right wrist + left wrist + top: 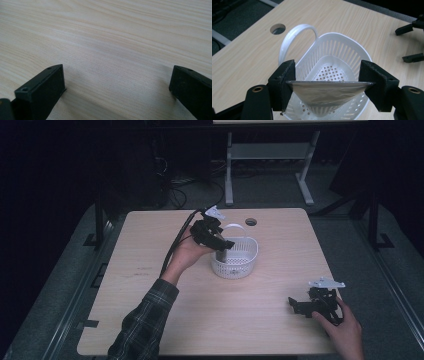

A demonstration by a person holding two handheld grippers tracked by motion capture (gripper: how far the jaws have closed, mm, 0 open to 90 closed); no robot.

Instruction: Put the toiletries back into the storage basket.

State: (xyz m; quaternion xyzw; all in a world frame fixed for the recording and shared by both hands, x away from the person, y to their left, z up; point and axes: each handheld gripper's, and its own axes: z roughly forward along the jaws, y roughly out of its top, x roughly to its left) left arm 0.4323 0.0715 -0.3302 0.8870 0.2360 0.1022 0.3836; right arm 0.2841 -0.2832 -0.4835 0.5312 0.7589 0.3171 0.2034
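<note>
- The left gripper (328, 83), matte black with blocky pads, is clamped on a thin silvery foil-like pouch (327, 93) with a straight top edge and a tapering body.
- The pouch hangs into a white perforated plastic basket (235, 257) with slotted walls, a dotted base and a curved loop handle.
- The basket stands on the pale wood-grain table (150, 320).
- The right gripper (116, 85) rests low over the bare tabletop, jaws wide apart, nothing between them.

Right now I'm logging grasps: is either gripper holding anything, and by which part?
The left gripper holds a silvery pouch by its two side edges, over the white basket. The right gripper holds nothing.
</note>
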